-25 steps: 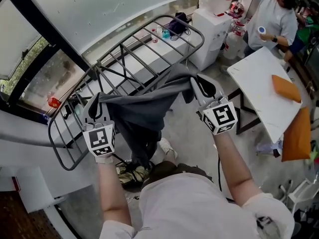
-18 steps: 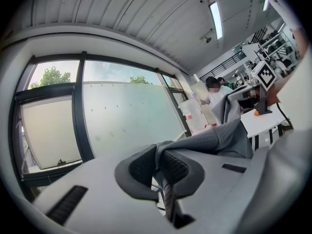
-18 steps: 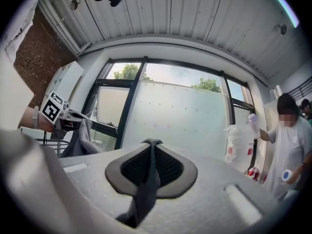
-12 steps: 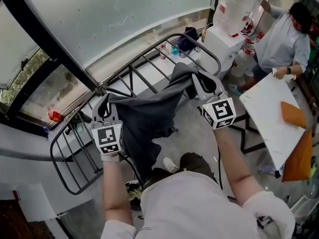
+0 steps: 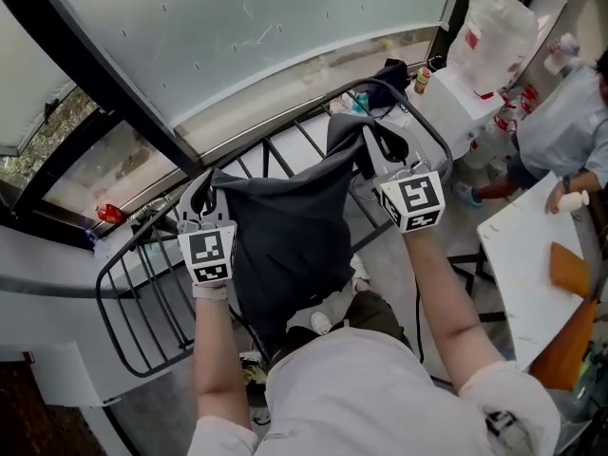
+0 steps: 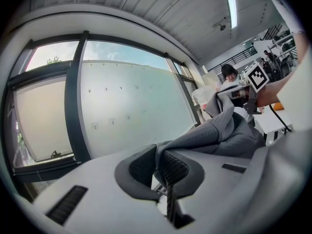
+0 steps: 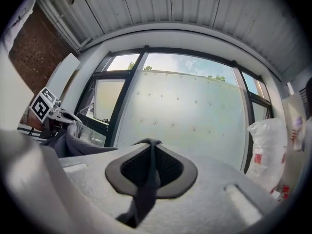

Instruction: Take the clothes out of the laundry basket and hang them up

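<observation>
Hanging spread out, a dark grey garment is held by its top corners, the left gripper and the right gripper each pinched shut on cloth, apparently so it can be draped over the metal drying rack beneath the frosted window; a white table is seen at right.

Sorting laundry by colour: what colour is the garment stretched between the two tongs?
Plain dark grey. The garment shows best in the head view.
</observation>
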The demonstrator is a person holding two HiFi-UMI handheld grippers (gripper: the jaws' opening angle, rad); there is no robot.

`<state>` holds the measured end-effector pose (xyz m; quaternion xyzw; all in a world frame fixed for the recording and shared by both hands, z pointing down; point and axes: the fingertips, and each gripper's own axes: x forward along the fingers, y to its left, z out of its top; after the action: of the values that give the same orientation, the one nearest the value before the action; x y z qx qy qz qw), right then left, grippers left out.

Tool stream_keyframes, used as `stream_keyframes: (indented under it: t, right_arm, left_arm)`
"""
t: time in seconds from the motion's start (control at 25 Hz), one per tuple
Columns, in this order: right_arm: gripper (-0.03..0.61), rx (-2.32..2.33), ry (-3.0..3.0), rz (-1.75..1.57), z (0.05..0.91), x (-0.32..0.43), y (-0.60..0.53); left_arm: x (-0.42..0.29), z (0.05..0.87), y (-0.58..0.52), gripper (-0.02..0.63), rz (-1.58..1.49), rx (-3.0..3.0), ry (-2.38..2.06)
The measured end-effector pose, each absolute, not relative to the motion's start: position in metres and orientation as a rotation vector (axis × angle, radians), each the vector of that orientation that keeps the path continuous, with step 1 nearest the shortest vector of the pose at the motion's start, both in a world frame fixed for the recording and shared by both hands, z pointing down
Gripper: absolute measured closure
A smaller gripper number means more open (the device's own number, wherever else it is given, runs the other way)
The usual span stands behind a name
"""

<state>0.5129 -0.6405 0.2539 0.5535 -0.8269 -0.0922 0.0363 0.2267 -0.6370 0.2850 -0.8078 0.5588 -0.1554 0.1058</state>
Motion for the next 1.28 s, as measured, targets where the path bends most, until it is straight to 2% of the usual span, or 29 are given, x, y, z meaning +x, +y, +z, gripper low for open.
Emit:
stream_keyframes:
  t: [0.4, 0.68, 1.2, 1.28]
  right_arm:
    - [0.552, 1.556, -2.676, -0.289, 0.241, 0.502, -0.8]
    - [0.552, 1.454, -2.741, -0.265, 0.232, 0.485, -0.87]
    - [0.552, 1.093, -2.583, 0.079, 0.39, 0.45, -0.907]
    - [0.532, 1.027, -2.546, 0.124, 0.41, 0.443, -0.906]
  left_arm:
    - [0.204, 0.269, -0.747, 0.609, -0.497, -2.242, 1.842]
    - [0.194, 0.271, -0.809, 0.609, -0.553, -2.183, 1.928]
    - [0.17, 0.423, -0.822, 0.606, -0.826, -2.304, 2.196]
    - [0.167, 0.439, -0.816, 0.606, -0.865, -2.311, 2.225]
